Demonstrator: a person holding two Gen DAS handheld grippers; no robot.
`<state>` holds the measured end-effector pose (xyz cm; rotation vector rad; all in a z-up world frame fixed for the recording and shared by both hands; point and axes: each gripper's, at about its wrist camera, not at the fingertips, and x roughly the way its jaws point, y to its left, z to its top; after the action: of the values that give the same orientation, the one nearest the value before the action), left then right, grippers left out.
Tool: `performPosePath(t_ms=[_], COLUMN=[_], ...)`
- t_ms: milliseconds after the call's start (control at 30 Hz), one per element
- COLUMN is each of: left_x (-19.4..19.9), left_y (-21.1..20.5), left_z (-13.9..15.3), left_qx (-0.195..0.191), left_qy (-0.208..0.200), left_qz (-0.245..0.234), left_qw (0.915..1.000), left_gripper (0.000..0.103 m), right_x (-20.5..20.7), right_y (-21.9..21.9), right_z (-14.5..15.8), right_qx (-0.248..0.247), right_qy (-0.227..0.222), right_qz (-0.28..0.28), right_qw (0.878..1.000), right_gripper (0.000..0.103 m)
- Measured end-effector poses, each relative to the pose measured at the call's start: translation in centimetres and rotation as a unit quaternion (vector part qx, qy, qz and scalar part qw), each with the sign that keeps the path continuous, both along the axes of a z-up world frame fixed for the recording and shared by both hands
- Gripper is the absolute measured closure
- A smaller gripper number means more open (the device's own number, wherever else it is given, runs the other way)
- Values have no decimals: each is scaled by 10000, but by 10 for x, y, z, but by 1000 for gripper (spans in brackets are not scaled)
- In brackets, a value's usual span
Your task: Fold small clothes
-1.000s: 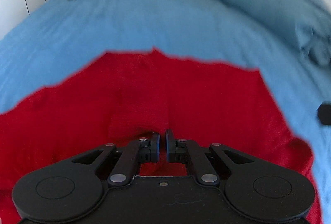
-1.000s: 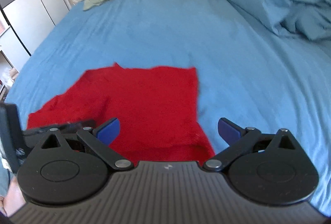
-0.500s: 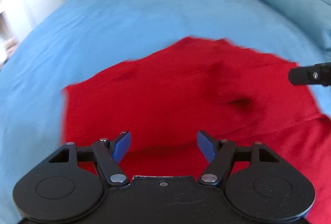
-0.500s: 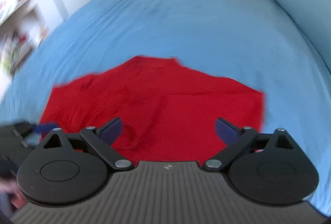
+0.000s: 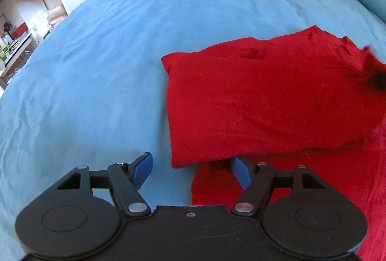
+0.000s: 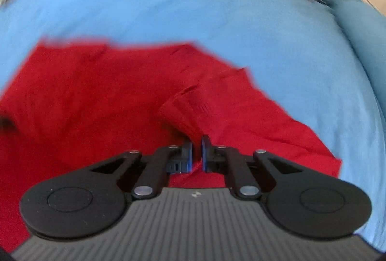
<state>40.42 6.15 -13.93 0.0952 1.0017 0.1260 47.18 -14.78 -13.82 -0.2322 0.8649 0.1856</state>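
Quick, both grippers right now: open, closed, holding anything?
Left gripper: open, holding nothing, at the folded edge of the red garment.
Right gripper: closed on a raised fold of the red garment.

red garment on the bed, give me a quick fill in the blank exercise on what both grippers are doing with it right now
1. The right gripper is shut on a bunched piece of the ____ garment.
2. The left gripper has its jaws ____ and holds nothing.
3. The garment lies on a ____ bedsheet.

Missing words: red; open; blue
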Motion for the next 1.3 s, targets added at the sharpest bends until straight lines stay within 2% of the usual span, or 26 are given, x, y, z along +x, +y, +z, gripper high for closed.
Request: performPosePath(t_ms=[100,167,200,233,300,400,567,667,700,733,800,867,933,1033,1133,1300], left_x=[2,-1,0,0,0,1,2,0,-1,-1,-3,-3,-2,3,5,-3], left_y=[6,7,7,7,8,11,12,12,12,13,15,16,15,16,22,32], left_z=[-2,-3,-4,-4,-3,-3,-4,-5,-5,-5,-4,-3,-3,-5,-10,-11], left_qx=[-32,-65,-89,-95,-71,-55,65,223,252,279,338,370,386,419,312,323], left_qy=[9,13,31,53,53,45,-21,-89,-105,-120,-150,-156,-166,-163,-58,8], left_qz=[-37,-45,-48,-60,-107,-163,-196,-158,-115,-63,26,17,35,134,342,597], left_qw=[10000,10000,9999,9999,9999,9998,9998,9996,9996,9995,9993,9992,9991,9989,9989,9977], left_gripper=[27,27,27,27,27,27,27,26,26,26,26,26,26,26,26,26], right_x=[-12,-25,-29,-34,-42,-53,-49,-39,-38,-37,-40,-42,-43,-44,-41,-47], right_y=[-38,-64,-75,-86,-102,-112,-114,-117,-117,-117,-122,-128,-134,-151,-169,-177], right_z=[18,14,7,-1,-15,-26,-30,-32,-33,-33,-28,-18,-4,10,4,-9], right_qx=[707,1036,1163,1323,1669,2037,2198,2251,2181,2039,1956,1999,1878,1712,1731,1672], right_qy=[-255,-236,-178,-48,200,347,213,260,307,345,370,246,-58,-364,-300,-218], right_qz=[-768,-1262,-1462,-1617,-1824,-1902,-2199,-2541,-2601,-2663,-2686,-2706,-2688,-2885,-3011,-2981], right_qw=[9942,9863,9822,9779,9688,9598,9502,9403,9401,9414,9425,9414,9447,9413,9373,9395], right_gripper=[79,73,61,44,31,29,29,34,47,68,80,82,82,82,82,82])
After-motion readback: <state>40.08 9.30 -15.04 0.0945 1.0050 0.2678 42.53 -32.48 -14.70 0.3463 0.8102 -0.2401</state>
